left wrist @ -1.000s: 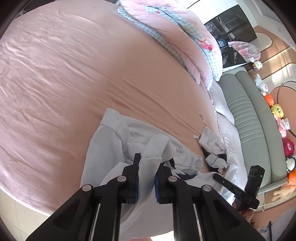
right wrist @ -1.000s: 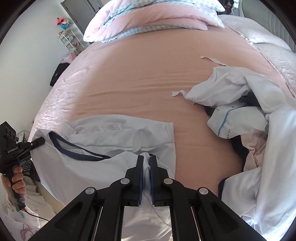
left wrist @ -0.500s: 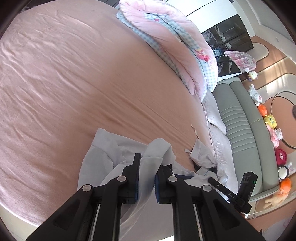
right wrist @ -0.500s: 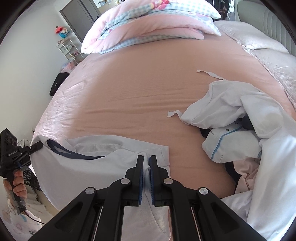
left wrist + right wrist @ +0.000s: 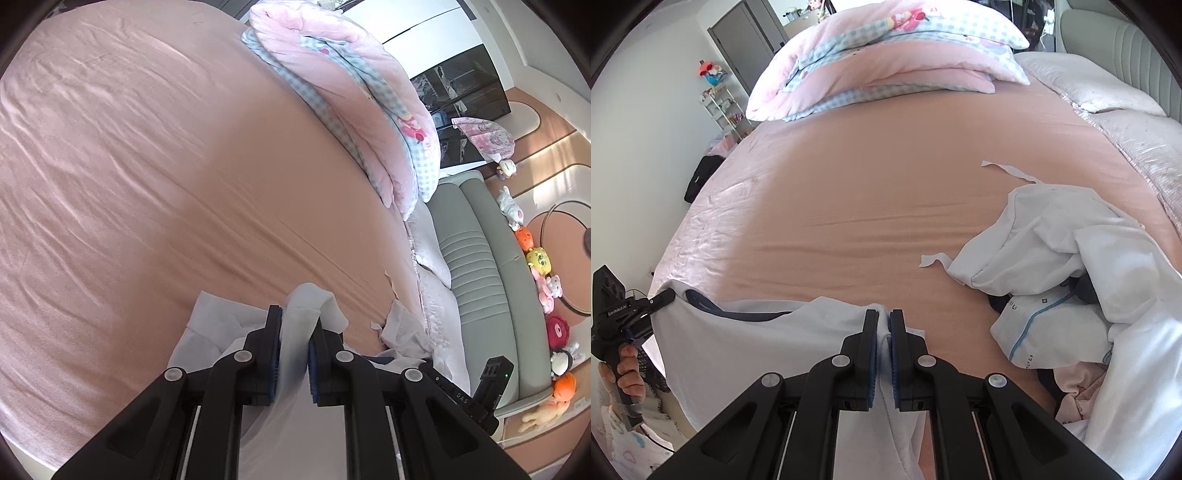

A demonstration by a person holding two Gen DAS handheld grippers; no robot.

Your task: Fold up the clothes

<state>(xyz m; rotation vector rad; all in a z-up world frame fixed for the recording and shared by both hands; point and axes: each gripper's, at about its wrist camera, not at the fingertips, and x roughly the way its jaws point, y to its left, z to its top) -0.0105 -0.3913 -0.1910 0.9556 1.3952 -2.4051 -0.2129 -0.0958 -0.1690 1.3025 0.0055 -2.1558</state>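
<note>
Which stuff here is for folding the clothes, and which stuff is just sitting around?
For the folding:
- light blue shirt
- left gripper and right gripper, both pinching the shirt
- pile of white clothes, likely waiting to be folded
- bed, the folding surface

Just sitting around:
- pink checked duvet
- stuffed toys
- grey sofa
- black bag

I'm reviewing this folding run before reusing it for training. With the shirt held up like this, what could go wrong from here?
1. The right gripper pinches only a thin edge of the shirt; it could slip out under tension.
2. The left gripper holds a bunched wad, so the shirt may land creased.
3. The shirt hangs near the bed edge and could slide off, and the pile crowds the right side.
</note>
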